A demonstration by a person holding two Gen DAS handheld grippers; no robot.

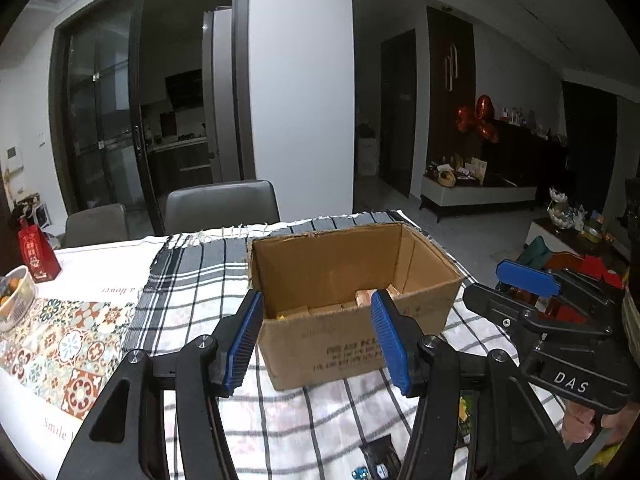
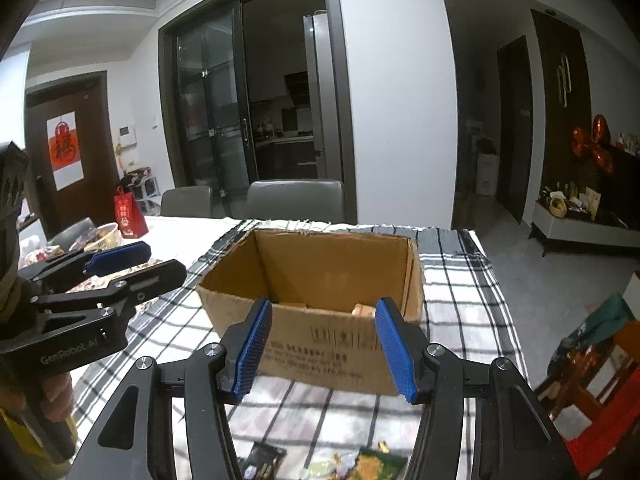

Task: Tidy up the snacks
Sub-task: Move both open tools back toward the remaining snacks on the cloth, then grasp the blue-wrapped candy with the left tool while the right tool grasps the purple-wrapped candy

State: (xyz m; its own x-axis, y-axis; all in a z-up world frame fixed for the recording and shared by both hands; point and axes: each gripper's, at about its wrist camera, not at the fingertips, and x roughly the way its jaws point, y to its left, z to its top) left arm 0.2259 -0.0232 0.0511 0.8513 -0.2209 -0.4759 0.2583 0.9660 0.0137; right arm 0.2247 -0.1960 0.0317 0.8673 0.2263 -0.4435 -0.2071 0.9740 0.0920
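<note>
An open cardboard box stands on the checked cloth, also in the right wrist view. Several snack packs lie on its floor; in the right wrist view one pack shows. My left gripper is open and empty, held before the box's near wall. My right gripper is open and empty, also before the box; it shows from the side in the left wrist view. Dark and green snack packets lie on the cloth below the grippers, also in the left wrist view.
A red gift bag and a bowl of fruit stand at the table's left. Two grey chairs stand behind the table. The table's right edge drops to the floor, with red and green items beside it.
</note>
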